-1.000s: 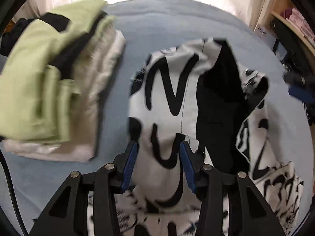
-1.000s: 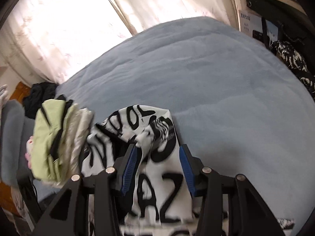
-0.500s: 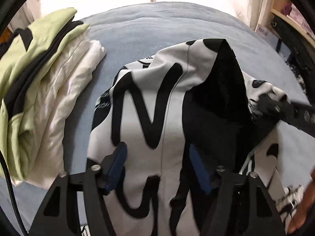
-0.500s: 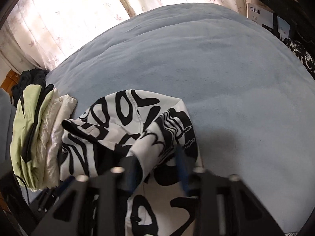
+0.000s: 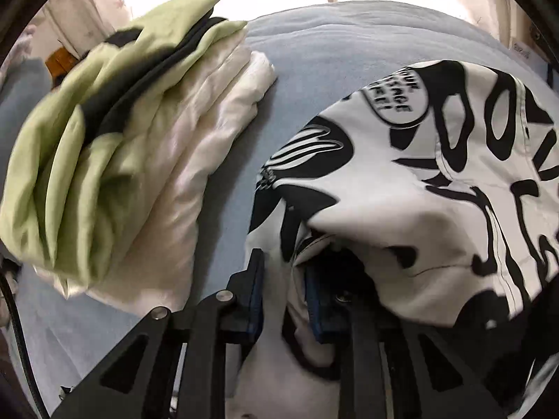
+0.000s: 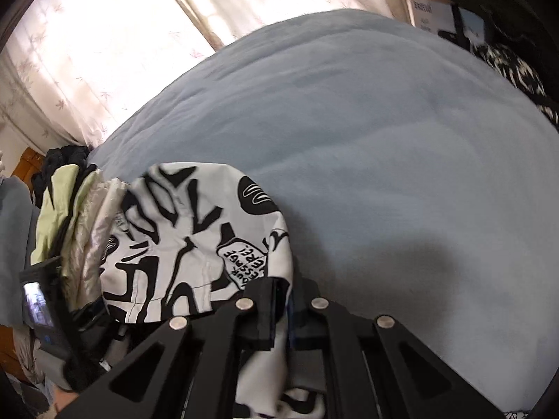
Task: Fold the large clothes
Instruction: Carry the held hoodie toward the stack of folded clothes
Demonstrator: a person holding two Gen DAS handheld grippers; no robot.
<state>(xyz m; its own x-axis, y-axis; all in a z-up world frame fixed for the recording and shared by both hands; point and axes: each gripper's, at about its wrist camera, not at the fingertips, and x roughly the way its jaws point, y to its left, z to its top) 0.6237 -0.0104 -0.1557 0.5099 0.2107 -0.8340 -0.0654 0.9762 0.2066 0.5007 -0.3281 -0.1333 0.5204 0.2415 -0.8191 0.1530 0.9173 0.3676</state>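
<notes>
A white garment with bold black lettering is bunched up and lifted over the blue bed. My left gripper is shut on a fold of it, cloth pinched between the blue pads and draped over the right finger. The same garment shows in the right wrist view, where my right gripper is shut on its near edge. The left gripper's body shows at that view's left edge.
A stack of folded clothes, pale green and black on top of cream white, lies on the blue bed cover just left of the garment. Curtains and a bright window stand behind. Shelves with dark clutter are at far right.
Both grippers have closed on the printed garment and gathered it up. It went from lying spread on the bed to a bunched, raised bundle, nearer the folded stack.
</notes>
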